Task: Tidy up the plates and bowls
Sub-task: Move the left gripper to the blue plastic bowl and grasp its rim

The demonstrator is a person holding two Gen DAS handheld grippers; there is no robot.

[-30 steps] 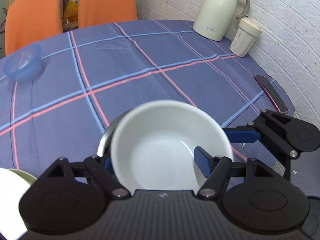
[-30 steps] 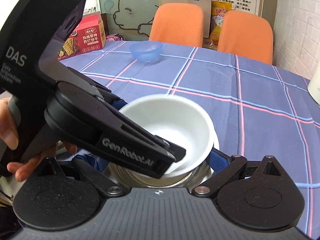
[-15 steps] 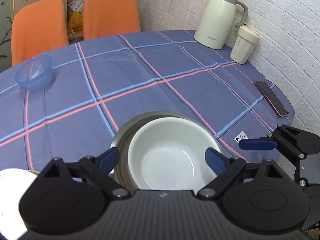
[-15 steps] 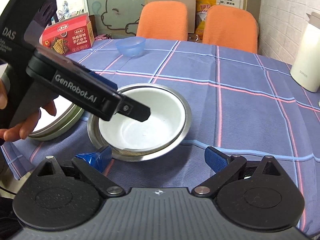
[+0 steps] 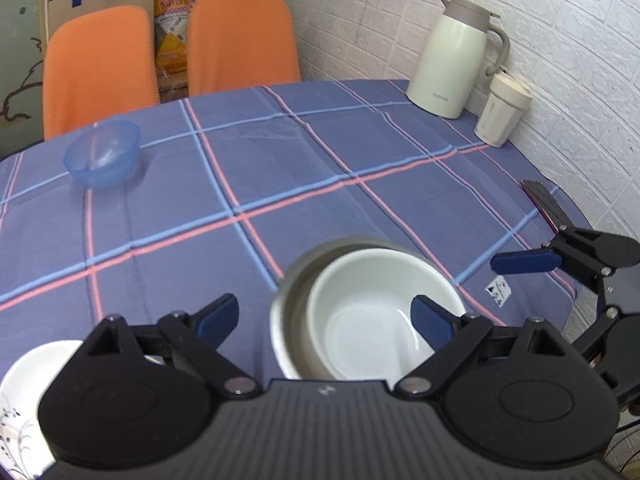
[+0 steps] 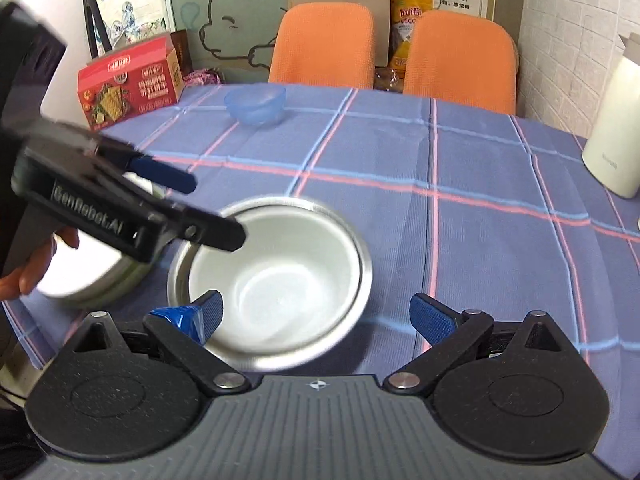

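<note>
Both grippers have drawn back and up from the white bowl (image 5: 372, 320) within the last second, after the left one let go of its rim and left it nested inside the steel bowl (image 6: 352, 256) at the near edge of the checked surface (image 5: 320, 184). The left gripper (image 5: 326, 318) hangs above the pair with its blue-padded fingers (image 5: 430, 322) spread wide and holding nothing; the right gripper (image 6: 316, 314) hovers on the near side of the bowls, its fingers (image 6: 434, 322) likewise released and empty. A white plate (image 5: 24, 392) rests on a greenish dish at the person's left, just beside the nested bowls but apart from them. A blue plastic bowl (image 5: 102, 152) stands alone, well apart, toward the far side near two orange chairs (image 5: 172, 52); a cream jug (image 5: 456, 60) and a lidded cup (image 5: 502, 114) stand against the brick wall.

The blue bowl looks thin and very light, likely to skate on the cloth if nudged; a pinch across its rim wall, one finger inside and one outside, seems the surest hold. The white bowl appears glazed, stiff, slick and breakable, the steel one rigid and smooth, so the stacked pair would best be taken by the steel rim and set down gently.
</note>
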